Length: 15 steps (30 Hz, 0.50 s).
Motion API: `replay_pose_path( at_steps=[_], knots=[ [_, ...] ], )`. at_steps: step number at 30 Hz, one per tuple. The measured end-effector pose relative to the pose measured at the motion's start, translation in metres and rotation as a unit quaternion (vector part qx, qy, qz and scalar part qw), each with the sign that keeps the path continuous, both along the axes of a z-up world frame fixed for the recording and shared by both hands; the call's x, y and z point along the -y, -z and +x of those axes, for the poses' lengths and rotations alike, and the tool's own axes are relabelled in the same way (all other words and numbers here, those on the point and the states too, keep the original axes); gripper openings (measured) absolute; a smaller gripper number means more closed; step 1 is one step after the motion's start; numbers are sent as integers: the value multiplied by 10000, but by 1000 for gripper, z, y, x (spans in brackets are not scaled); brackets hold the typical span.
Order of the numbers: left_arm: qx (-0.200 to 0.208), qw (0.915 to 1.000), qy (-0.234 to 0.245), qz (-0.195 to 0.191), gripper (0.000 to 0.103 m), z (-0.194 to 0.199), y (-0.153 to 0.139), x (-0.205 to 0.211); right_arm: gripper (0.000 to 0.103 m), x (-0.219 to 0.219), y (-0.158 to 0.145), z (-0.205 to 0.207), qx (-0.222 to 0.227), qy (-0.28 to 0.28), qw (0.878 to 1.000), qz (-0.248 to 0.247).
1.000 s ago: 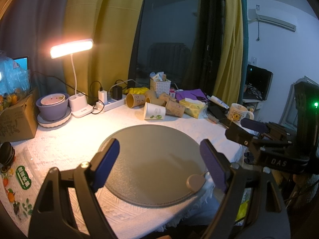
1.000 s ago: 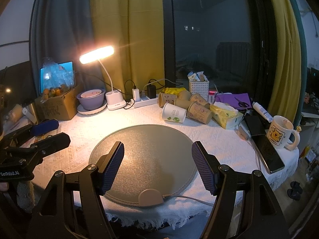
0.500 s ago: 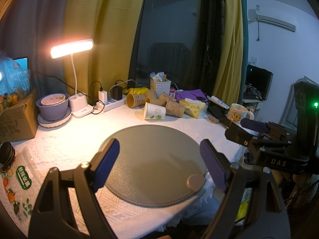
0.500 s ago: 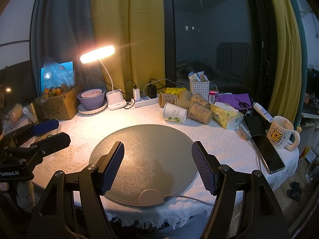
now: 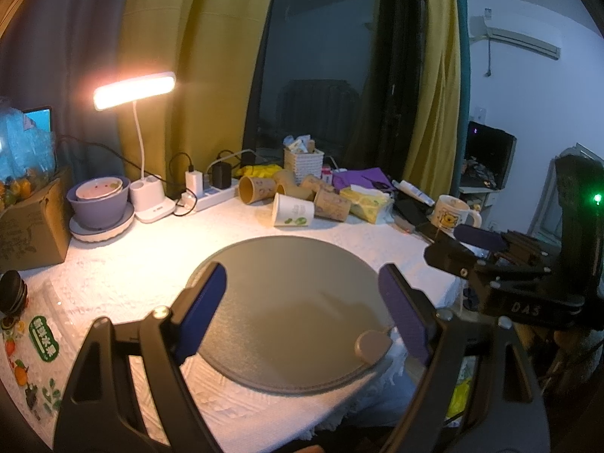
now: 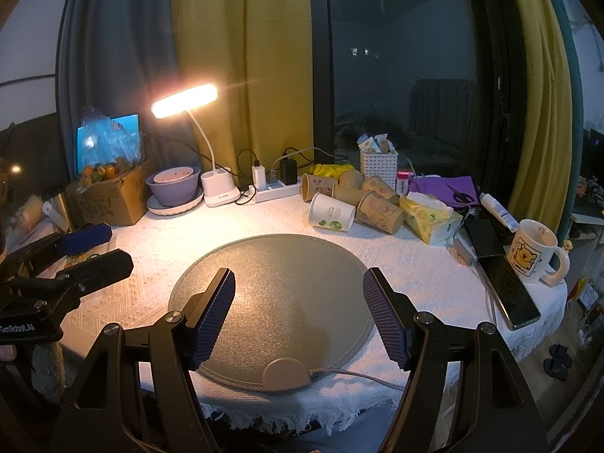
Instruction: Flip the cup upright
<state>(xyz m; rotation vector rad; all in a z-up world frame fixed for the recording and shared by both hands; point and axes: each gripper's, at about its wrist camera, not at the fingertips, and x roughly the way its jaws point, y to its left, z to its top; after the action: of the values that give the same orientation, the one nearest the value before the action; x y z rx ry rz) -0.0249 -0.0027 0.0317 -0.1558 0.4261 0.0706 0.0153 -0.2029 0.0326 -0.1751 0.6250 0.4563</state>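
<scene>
Step in hand, judged: pre-approach; nothing grasped. The left gripper [image 5: 302, 305], low centre of its own view, has its blue-padded jaws spread wide and empty over the round grey mat [image 5: 287, 302]. The right gripper [image 6: 298, 317], low centre of the right wrist view, is likewise spread and empty over the same mat. The white paper cup with green leaf print [image 6: 331, 217] lies on its side on the white textured tablecloth [image 6: 151, 264], just beyond the mat's far edge, centre-right of frame, touching a cluster of brown printed paper cups [image 6: 379, 207] behind it. Which cup is meant is uncertain; the white one lies nearest. Next move probably calls for reaching forward across the mat, straddling the cup wall, then closing and rotating.
</scene>
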Motion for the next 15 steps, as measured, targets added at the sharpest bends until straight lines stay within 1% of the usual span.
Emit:
replay_pose_path(
  at_steps=[6, 15],
  knots=[
    [-236, 9997, 27, -81, 84, 22, 10, -4, 73, -3, 2, 14, -50, 18, 9999, -126],
    [-699, 9972, 89, -247, 84, 64, 34, -12, 73, -5, 19, 56, -346, 151, 9985, -401]
  ],
)
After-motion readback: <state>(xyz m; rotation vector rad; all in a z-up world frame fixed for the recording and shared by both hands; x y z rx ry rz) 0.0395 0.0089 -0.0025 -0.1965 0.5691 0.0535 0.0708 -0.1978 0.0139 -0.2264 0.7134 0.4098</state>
